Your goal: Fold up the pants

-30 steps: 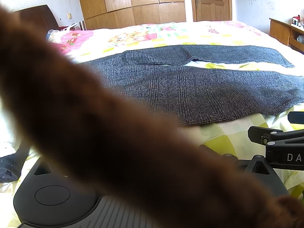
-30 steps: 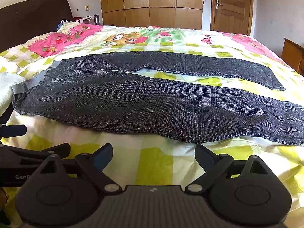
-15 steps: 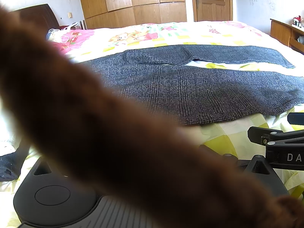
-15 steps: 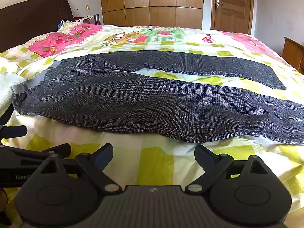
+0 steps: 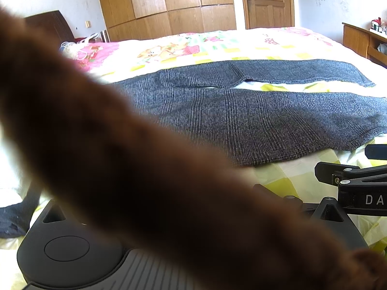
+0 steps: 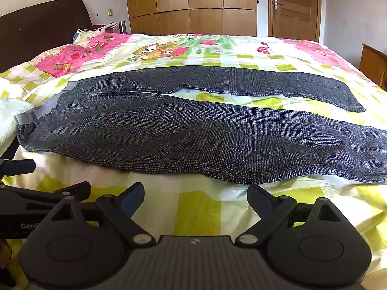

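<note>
Pants (image 6: 205, 133) lie flat across the bed (image 6: 193, 212), legs apart, unfolded; right hand-held gripper (image 6: 196, 198) spread, near hem w/ nothing held; left hand-held gripper's state can't tell, brown blur (image 5: 145, 169) blocks; pinch near leg's edge, lift over far leg, align seams.

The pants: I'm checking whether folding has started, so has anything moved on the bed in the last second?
Nothing has visibly changed. The pants lie spread flat on the bed, both legs apart, untouched. The right hand-held gripper stays open just short of the near leg's edge, holding nothing. In the left wrist view a blurred brown shape still covers most of the left hand-held gripper.
</note>
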The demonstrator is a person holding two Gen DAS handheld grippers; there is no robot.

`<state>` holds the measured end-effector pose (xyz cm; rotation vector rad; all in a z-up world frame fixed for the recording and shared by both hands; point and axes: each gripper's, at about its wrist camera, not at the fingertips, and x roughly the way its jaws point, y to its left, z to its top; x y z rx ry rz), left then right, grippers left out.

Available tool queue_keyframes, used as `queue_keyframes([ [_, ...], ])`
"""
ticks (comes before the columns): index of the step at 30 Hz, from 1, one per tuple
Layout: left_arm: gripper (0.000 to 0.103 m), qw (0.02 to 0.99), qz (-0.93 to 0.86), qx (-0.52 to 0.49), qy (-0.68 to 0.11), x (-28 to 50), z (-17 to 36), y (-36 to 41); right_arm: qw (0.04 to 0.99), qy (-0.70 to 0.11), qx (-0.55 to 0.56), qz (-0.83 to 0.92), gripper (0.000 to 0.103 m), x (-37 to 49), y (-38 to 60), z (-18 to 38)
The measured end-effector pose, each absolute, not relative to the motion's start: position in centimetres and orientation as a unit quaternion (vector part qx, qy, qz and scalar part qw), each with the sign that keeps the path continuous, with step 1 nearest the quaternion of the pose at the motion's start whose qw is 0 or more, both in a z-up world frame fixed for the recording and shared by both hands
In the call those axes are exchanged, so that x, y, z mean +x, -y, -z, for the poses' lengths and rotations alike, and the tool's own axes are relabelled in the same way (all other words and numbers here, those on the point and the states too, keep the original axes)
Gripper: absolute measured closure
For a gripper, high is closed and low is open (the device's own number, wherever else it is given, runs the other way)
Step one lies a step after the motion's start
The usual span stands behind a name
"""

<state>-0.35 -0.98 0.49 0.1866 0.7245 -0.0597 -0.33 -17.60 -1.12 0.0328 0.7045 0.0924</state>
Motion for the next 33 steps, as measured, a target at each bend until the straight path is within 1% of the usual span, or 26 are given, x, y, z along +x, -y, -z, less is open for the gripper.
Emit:
queue_keyframes([
  [4,0.0,0.927,0.031,0.09,-0.362,-0.1,0.1,1.3,0.934,-0.353,0.021,-0.04,0.0,0.0,17.8,1.4],
  [7,0.0,0.927,0.031,0.091,-0.362,-0.1,0.0,1.5,0.932,-0.358,0.031,-0.043,0.003,0.1,18.0,1.4],
  [14,0.0,0.93,0.041,0.092,-0.353,0.1,-0.9,1.9,0.934,-0.352,0.054,-0.038,0.003,0.0,18.8,0.6],
  [18,0.0,0.933,0.076,0.085,-0.341,0.8,-2.2,3.0,0.936,-0.343,0.077,-0.024,0.004,0.3,20.3,-0.6],
  [22,0.0,0.936,0.112,0.088,-0.322,2.7,-3.1,5.8,0.932,-0.341,0.12,0.019,0.004,1.1,24.4,-1.4],
  [28,0.0,0.927,0.194,0.111,-0.3,5.0,-2.8,12.7,0.906,-0.342,0.214,0.125,0.006,1.0,34.9,-1.9],
  [31,0.0,0.918,0.235,0.121,-0.295,5.7,-2.2,16.4,0.888,-0.345,0.239,0.186,0.009,0.8,39.8,-1.4],
  [33,0.0,0.911,0.256,0.127,-0.297,6.2,-1.5,18.4,0.871,-0.357,0.267,0.206,0.015,1.1,42.6,-0.5],
])
